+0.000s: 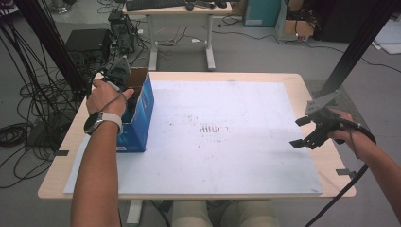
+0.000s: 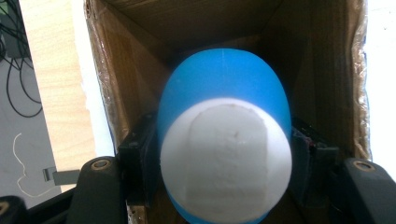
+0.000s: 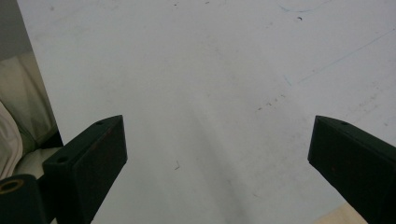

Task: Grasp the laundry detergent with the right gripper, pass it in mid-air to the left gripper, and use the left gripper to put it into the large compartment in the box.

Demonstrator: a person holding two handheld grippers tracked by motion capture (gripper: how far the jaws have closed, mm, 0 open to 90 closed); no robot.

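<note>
A rounded blue object with a flat white end sits between the jaws of my left gripper, which is shut on it. The pads press its two sides. The gripper reaches down into an open cardboard box. From the high view this box is blue outside and stands at the table's left edge, with the left gripper dipped into its top. My right gripper hovers open near the right edge of the white board. Nothing lies between its jaws, just bare board.
The white board covers most of the wooden table. Cables and black boxes crowd the floor at left. A second desk stands beyond the table. Black frame poles rise at both sides.
</note>
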